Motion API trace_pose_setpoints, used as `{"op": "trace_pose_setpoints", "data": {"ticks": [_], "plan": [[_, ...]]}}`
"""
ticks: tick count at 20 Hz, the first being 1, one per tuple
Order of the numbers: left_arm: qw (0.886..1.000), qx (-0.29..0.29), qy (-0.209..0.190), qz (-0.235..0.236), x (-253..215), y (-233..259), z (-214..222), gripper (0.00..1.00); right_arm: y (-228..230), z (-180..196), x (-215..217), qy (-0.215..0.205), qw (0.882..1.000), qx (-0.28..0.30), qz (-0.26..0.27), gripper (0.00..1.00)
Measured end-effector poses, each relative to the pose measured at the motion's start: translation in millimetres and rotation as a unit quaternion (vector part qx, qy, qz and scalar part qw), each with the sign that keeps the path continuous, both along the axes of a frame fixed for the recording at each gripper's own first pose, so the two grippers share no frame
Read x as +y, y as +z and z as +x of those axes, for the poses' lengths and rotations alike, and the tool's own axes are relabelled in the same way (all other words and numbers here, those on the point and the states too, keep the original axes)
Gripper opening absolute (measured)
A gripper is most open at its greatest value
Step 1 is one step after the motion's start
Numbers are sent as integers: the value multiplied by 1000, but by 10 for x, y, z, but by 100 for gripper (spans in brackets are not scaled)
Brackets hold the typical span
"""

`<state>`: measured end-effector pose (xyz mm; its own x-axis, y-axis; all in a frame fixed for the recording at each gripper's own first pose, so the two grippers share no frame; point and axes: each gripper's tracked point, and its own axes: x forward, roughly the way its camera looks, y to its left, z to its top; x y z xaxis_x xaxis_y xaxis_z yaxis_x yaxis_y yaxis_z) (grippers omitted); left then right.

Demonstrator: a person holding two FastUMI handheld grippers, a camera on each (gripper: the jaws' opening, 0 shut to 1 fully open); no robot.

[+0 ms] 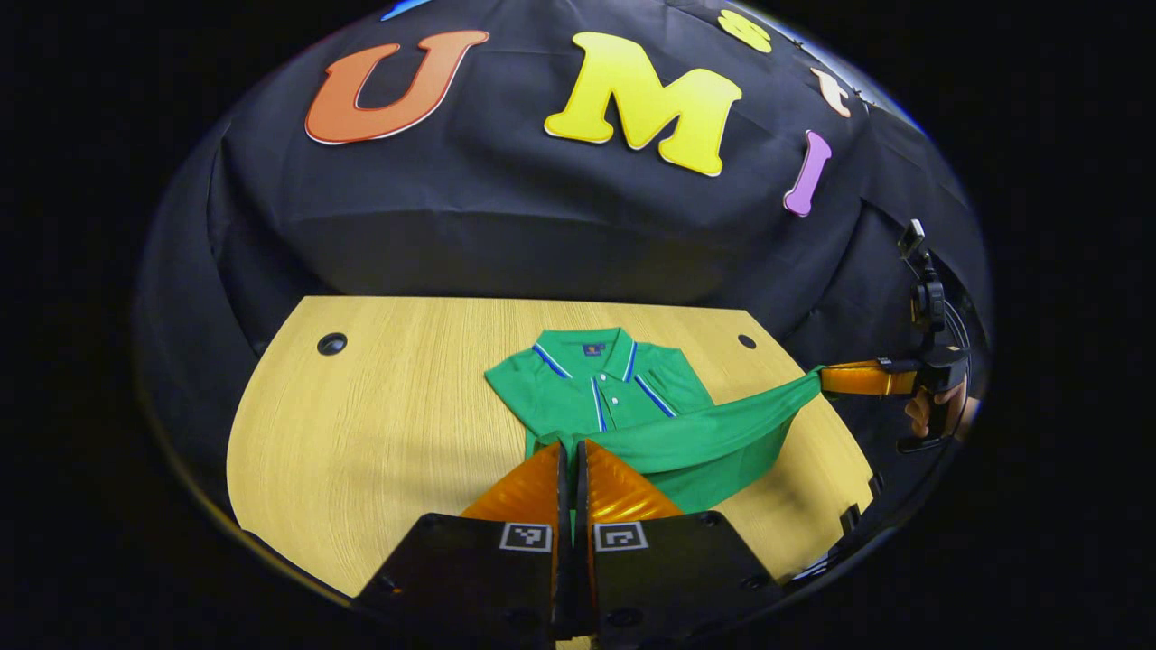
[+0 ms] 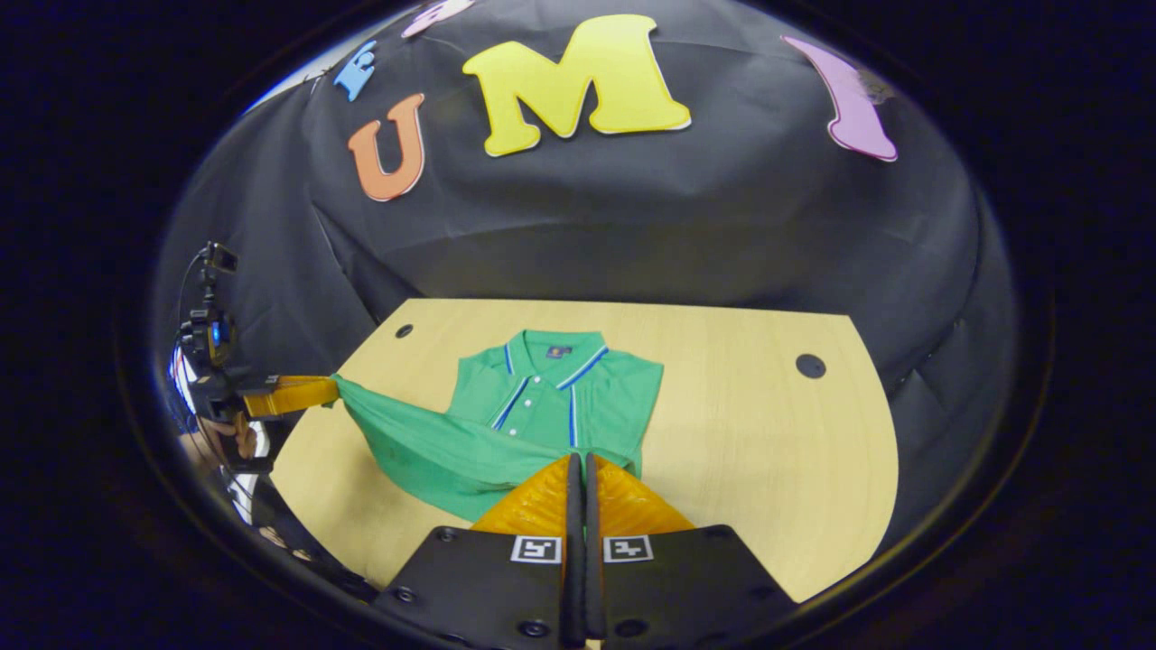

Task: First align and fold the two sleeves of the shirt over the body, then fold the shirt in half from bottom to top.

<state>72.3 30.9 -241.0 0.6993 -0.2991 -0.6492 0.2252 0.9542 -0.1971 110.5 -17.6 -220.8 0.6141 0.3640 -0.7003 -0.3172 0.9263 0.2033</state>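
Fingers of the left gripper (image 1: 571, 451) were pressed tight together on the bottom edge of the green polo shirt with blue and white stripes on its collar (image 1: 603, 384), and the fingers of the right gripper (image 2: 579, 465) were pinched shut on that same edge at its other corner. Each gripper also showed far off in the other's view, holding its corner up in the air with a hand (image 1: 939, 408) behind it. The shirt lay near the middle of the pale wooden counter (image 1: 379, 424), collar at the far side by the black cloth wall. Its sleeves looked already tucked over the body, because the top part was a neat narrow shape. The bottom edge was stretched like a band between the two corners, probably to keep the cloth flat and even. It hung lifted above the counter, over the lower part of the shirt. I think this was the last fold, bringing the bottom up to the collar.
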Motion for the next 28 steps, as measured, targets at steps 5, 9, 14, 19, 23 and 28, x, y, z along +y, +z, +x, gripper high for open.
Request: {"op": "trace_pose_setpoints", "data": {"ticks": [5, 9, 14, 19, 23, 28], "plan": [[1000, -29, 5, -1, 59, 87, 492, 3, 49, 455, -12, -10, 1000, -14, -5, 6], [999, -46, 13, 0, 63, 93, 836, 3, 64, 859, 21, -20, 999, -31, -9, 2], [998, -64, 8, 19, 74, -54, 1191, 3, -41, 1258, 118, -3, 998, -61, -32, 2], [997, -72, 17, 28, 66, -362, 1501, 3, -472, 1626, 130, -13, 995, -71, -71, 2], [998, -35, 51, 26, 123, -883, 1602, 3, -923, 1848, 103, -30, 994, -58, -84, 0], [997, -18, 72, 31, 145, -1290, 1738, 4, -1376, 1973, 144, -42, 993, -46, -101, 2]]}}
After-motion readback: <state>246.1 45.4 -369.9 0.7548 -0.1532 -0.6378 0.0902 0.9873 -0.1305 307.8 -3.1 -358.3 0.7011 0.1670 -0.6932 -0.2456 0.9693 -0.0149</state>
